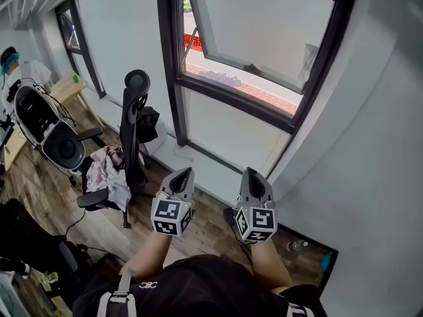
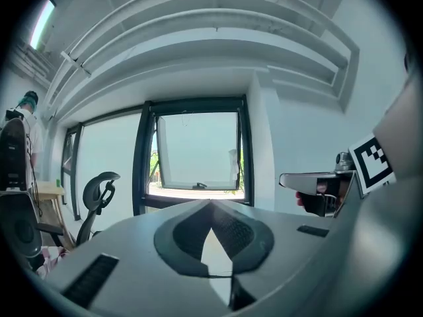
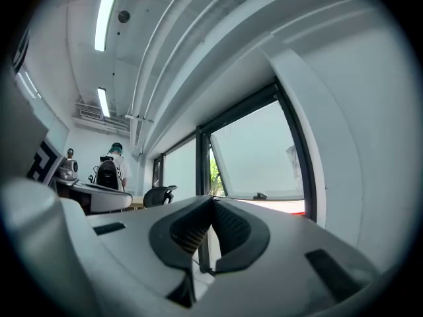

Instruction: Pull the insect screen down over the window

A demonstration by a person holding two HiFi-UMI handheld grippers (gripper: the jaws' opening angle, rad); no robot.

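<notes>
The window [image 1: 254, 58] has a dark frame, and its top-hung sash [image 1: 264, 28] is tilted outward and open. No insect screen shows across the opening; whatever is at the top of the frame is out of sight. My left gripper [image 1: 186, 172] and right gripper [image 1: 250, 173] are side by side below the sill, well short of the glass, both pointing at the window. Each is shut with nothing between its jaws. From the left gripper [image 2: 211, 204] the window [image 2: 198, 154] is straight ahead. From the right gripper [image 3: 211, 202] the window [image 3: 258, 157] lies ahead and a little right.
A black office chair [image 1: 135, 131] with clothes on its seat stands left of the window. An exercise machine [image 1: 46, 127] sits further left. A bottle [image 1: 297, 246] lies on the floor by the right wall. A person in a green cap [image 3: 114, 164] stands far behind.
</notes>
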